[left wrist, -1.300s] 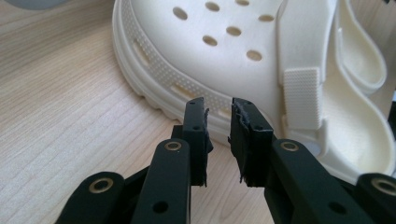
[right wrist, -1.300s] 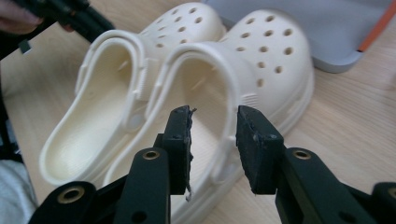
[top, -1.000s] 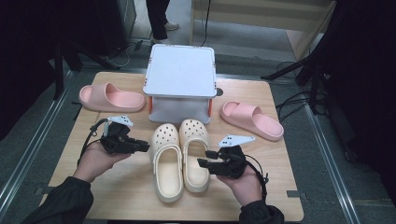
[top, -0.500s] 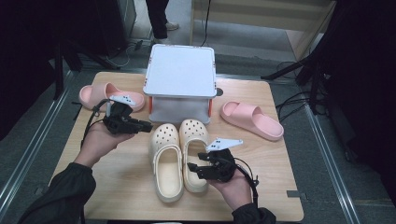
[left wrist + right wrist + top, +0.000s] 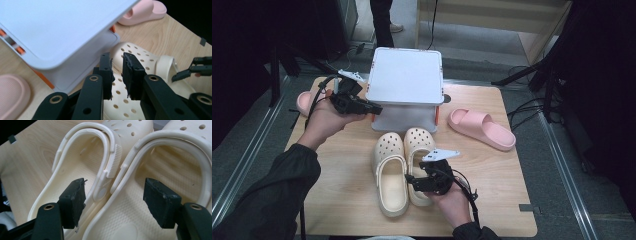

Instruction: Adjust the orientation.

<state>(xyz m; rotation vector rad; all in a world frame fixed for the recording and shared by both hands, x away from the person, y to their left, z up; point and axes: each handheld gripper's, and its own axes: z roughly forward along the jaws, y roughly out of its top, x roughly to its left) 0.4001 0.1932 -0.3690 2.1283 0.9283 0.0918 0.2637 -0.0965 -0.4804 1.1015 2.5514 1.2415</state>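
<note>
On the wooden table (image 5: 337,190) a pair of cream perforated clogs (image 5: 404,170) lies side by side, toes toward a white lidded storage box (image 5: 404,87) with orange latches that stands at the far middle of the tabletop. The right gripper (image 5: 414,181) sits low over the heel end of the right-hand clog, held in the person's right hand (image 5: 452,200); in the right gripper view its jaws are spread wide, one black pad over the footbed of one clog and the other over the footbed of its neighbour, with the two adjoining side walls and heel straps of the pair between them, and neither pad visibly pressing on the foam. The left gripper (image 5: 374,106) is raised near the box's front left corner, its tips just beside the lid's edge; in the left gripper view (image 5: 117,75) its jaws stand close together with only a narrow gap, pinching nothing, with the box lid to one side and the toes of the clogs beyond. One pink slide sandal (image 5: 482,129) lies right of the box, well apart from the clogs, and another pink slide (image 5: 304,102) lies left of the box, largely hidden behind the left hand (image 5: 324,120)
</note>
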